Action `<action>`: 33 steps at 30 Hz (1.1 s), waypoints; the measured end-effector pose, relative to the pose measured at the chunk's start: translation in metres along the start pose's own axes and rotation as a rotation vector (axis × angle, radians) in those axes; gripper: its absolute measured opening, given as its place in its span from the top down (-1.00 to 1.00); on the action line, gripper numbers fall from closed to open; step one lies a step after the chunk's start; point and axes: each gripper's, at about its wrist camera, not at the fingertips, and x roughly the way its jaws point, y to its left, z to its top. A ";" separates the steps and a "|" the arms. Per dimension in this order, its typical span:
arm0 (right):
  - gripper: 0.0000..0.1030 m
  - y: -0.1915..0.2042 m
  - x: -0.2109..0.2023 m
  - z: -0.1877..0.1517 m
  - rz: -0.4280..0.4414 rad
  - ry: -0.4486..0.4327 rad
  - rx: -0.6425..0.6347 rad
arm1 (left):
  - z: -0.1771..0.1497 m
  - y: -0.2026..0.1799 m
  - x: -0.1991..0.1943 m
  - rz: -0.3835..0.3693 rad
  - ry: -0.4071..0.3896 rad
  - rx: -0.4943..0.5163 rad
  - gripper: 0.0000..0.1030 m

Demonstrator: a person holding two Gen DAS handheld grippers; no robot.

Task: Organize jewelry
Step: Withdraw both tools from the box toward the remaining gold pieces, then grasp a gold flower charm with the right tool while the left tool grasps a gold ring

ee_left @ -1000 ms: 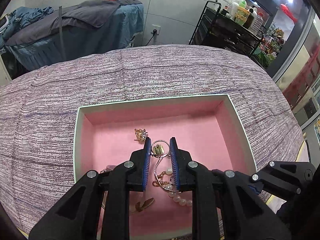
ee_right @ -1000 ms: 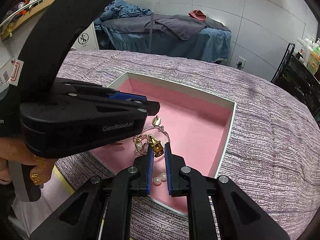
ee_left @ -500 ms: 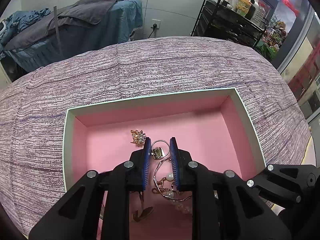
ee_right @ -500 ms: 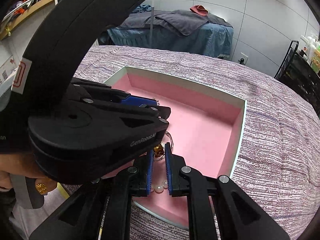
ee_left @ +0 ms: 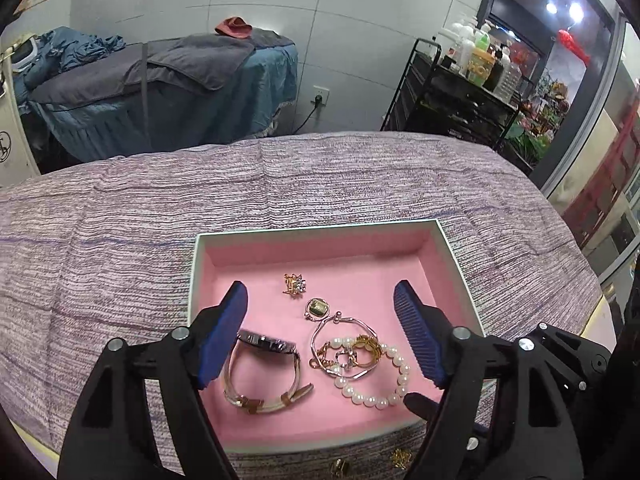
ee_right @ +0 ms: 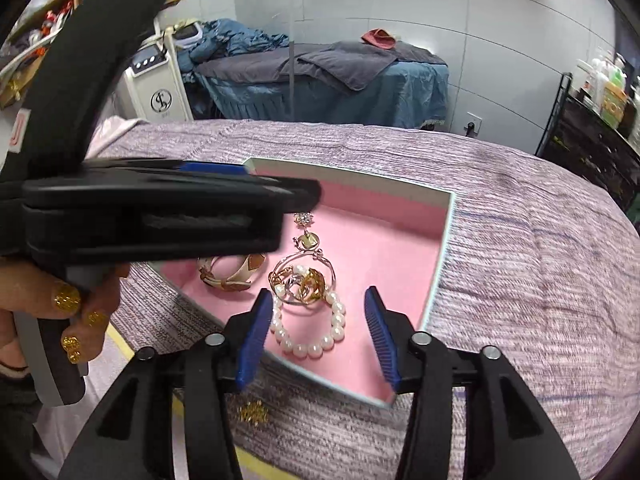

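A pink-lined box (ee_left: 450, 248) (ee_right: 446, 216) sits on the purple cloth. In it lie a watch (ee_left: 264, 376) (ee_right: 230, 272), a pearl bracelet (ee_left: 380, 384) (ee_right: 308, 332), a tangle of gold and silver rings and bangle (ee_left: 346, 352) (ee_right: 302, 280), a round pendant (ee_left: 317, 307) (ee_right: 308, 240) and a small gold brooch (ee_left: 295, 285) (ee_right: 304, 219). My left gripper (ee_left: 320, 312) is open and empty above the box. My right gripper (ee_right: 316, 320) is open and empty over the pearl bracelet. The left gripper's body (ee_right: 160, 216) hides the box's left part in the right wrist view.
Small gold pieces lie on the cloth outside the box's near edge (ee_left: 400, 458) (ee_left: 339, 467) (ee_right: 253, 412). A massage bed with grey towels (ee_left: 180, 80) (ee_right: 340, 76) stands behind. A black trolley with bottles (ee_left: 472, 92) (ee_right: 600, 120) is at the right.
Both grippers have opened and pulled back up from the box. The gold piece they held now lies in the tangle in the box. The watch has come into view.
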 end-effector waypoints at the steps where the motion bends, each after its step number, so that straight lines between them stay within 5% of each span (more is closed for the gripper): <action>1: -0.01 -0.002 -0.005 -0.003 0.001 -0.005 0.009 | -0.006 0.001 -0.009 0.001 -0.018 -0.006 -0.57; 13: -0.06 0.006 -0.046 -0.039 -0.020 -0.060 -0.021 | -0.088 0.019 -0.054 0.105 -0.047 -0.009 -0.68; 33: -0.05 0.036 -0.010 -0.068 -0.023 0.115 -0.104 | -0.159 0.018 -0.069 0.208 -0.004 0.058 -0.68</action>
